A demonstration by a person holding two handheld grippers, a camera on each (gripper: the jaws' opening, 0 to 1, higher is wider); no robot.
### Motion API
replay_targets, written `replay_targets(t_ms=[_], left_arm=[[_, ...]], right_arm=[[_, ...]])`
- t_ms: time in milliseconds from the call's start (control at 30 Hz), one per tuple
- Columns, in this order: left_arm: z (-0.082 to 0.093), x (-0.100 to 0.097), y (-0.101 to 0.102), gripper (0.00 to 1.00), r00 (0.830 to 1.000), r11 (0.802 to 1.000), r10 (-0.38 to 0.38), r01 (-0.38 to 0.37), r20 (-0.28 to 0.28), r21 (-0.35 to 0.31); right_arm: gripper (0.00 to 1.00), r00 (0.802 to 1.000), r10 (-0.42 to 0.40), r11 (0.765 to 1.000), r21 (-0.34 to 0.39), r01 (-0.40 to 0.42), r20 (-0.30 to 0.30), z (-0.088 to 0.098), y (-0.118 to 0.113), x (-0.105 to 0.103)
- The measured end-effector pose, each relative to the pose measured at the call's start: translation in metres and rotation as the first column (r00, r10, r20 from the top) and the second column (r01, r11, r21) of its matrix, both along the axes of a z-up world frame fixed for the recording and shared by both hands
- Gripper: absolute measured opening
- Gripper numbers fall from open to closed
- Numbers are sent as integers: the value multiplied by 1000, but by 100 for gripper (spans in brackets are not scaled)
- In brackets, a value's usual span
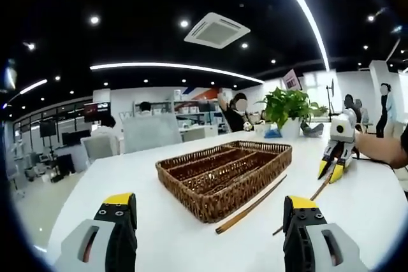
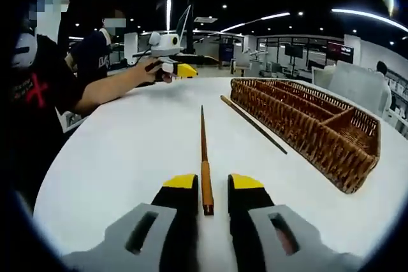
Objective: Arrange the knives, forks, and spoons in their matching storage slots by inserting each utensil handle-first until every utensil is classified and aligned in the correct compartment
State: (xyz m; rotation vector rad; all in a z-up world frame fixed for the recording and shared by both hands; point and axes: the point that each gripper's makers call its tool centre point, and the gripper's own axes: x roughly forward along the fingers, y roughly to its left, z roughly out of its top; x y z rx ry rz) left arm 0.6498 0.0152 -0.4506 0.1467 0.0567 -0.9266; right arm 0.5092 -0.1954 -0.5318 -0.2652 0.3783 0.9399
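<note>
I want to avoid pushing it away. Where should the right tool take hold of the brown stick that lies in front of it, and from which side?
Grip the thicker near end of the brown stick, coming from above. It lies flat on the white table, pointing away along the right tool, whose jaws already stand either side of that end, apparently not yet closed on it.

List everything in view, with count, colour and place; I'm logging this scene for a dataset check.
wicker tray: one, brown, several compartments, on the table
chopsticks: two, brown; one lying beside the tray, one with its end between the right claw's jaws
table: one, white, round
potted plant: one, green, white pot, beyond the tray
people: several, in the background
left claw: grey, yellow tips, open, above the table
right claw: grey, yellow tips, straddling a chopstick, not closed on it
</note>
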Motion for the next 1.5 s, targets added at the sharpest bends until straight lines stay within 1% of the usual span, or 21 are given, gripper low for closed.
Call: replay_targets(t_ms=[33,167,233,267,367,433,633,667,700,733,767,833,900,933,1167,1267,1433,1500], left_arm=[[1,0,0,100,1000,1000,2,-2,2,-2],[1,1,1,100,1000,1000,2,-2,2,-6],[1,1,0,100,1000,1000,1,-1,1,-3],[0,1,0,100,1000,1000,1,-1,2,-1],[0,1,0,100,1000,1000,1,-1,2,1],[0,1,0,100,1000,1000,2,-2,2,1],[2,1,1,100,1000,1000,6,-6,9,-6],[2,1,1,100,1000,1000,5,-5,7,-7],[2,1,1,100,1000,1000,6,-6,5,-8],[2,1,1,100,1000,1000,7,-7,4,-9],[3,1,2,100,1000,1000,9,-8,5,-10],[3,2,2,100,1000,1000,12,-12,6,-10],[4,3,3,100,1000,1000,17,-17,6,-15],[4,3,4,100,1000,1000,19,-19,5,-19],[3,4,5,100,1000,999,25,-25,5,-20],[3,4,5,100,1000,1000,25,-25,3,-18],[1,5,5,100,1000,999,29,-29,2,-12],[1,5,5,100,1000,1000,27,-27,0,-13]], right_arm=[[15,1000,-4,1000,22,5,-21,0,3,0],[10,1000,5,1000,30,-4,-24,0,6,-1],[7,1000,13,1000,28,-12,-20,0,8,-2],[6,1000,24,999,24,-24,0,-1,11,-2],[6,1000,27,999,36,-27,-16,-1,13,-1],[5,1000,30,999,32,-30,0,-1,14,-2],[5,1000,28,999,32,-28,-2,0,14,-2],[5,999,45,998,39,-46,30,4,16,-2],[5,998,53,997,62,-55,32,7,19,-3],[4,999,44,995,84,-45,15,11,19,-4],[4,999,37,996,81,-39,17,12,17,-3],[4,999,19,994,105,-22,33,20,16,-1],[4,1000,-2,991,130,-2,27,28,14,1],[4,999,-15,991,137,10,37,32,13,3],[4,997,-72,986,151,68,23,39,9,6],[4,995,-87,986,149,80,42,43,8,8],[4,987,-152,977,158,141,58,52,-1,16],[4,978,-195,967,181,179,73,59,-7,21]])
